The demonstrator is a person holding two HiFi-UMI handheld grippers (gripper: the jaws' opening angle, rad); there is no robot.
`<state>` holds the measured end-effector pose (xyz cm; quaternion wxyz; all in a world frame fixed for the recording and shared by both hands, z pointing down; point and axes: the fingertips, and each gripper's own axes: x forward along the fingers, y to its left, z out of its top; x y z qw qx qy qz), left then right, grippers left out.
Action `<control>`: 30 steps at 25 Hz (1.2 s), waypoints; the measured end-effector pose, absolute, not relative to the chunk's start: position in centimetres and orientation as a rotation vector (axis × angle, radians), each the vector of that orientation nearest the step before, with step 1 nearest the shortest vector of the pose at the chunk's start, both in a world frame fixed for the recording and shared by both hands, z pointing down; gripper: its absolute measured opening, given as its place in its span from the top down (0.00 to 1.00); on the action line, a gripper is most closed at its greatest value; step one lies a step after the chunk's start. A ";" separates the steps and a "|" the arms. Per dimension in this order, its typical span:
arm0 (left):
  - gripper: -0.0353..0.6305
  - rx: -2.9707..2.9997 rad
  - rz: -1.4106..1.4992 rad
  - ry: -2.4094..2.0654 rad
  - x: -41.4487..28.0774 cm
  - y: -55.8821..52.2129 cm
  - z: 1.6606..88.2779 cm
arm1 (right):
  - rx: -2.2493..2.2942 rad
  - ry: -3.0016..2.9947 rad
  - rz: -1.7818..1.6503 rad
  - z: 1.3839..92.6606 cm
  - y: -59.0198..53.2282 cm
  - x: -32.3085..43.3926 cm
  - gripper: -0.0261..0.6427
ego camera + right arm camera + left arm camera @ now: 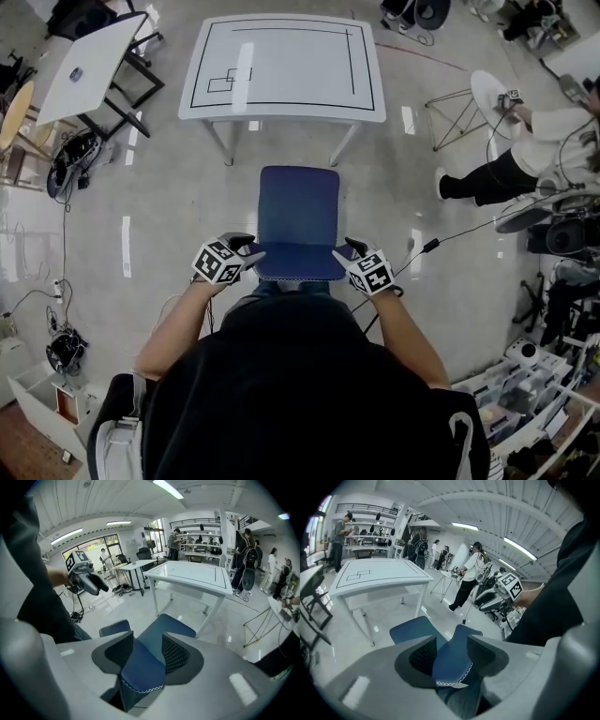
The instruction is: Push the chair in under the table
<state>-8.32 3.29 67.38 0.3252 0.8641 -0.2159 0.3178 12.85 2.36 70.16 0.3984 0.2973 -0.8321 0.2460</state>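
With your left claw (250,251) and right claw (349,249) each clamped on a top corner of the soft padded back, the blue chair (298,220) stands just short of the white surface (281,111); it should probably move lightly, so push evenly.

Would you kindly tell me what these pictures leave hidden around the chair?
Base and legs of the chair: under its own seat in the head view; behind the left gripper and right gripper in their own views.
Lower backrest: head view, behind the person's torso.
Far legs of the table: head view, under its top.
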 end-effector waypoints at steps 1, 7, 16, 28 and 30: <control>0.64 2.263 0.860 -0.555 -8.2 3.6 68.0 | 0.724 -2.095 0.616 70.8 2.8 12.8 0.62; 0.57 2.218 0.977 -0.434 -6.8 6.4 71.5 | 0.587 -2.043 0.605 74.0 5.1 12.4 0.56; 0.51 2.208 1.146 -0.271 -4.6 9.9 75.0 | 0.359 -1.989 0.625 76.9 9.1 11.9 0.46; 0.46 2.250 1.393 -0.109 -3.4 12.6 80.1 | 0.230 -1.849 0.584 81.8 12.4 12.7 0.38; 0.46 2.255 1.460 -0.071 -3.4 13.2 80.7 | 0.223 -1.829 0.549 82.5 12.7 13.0 0.36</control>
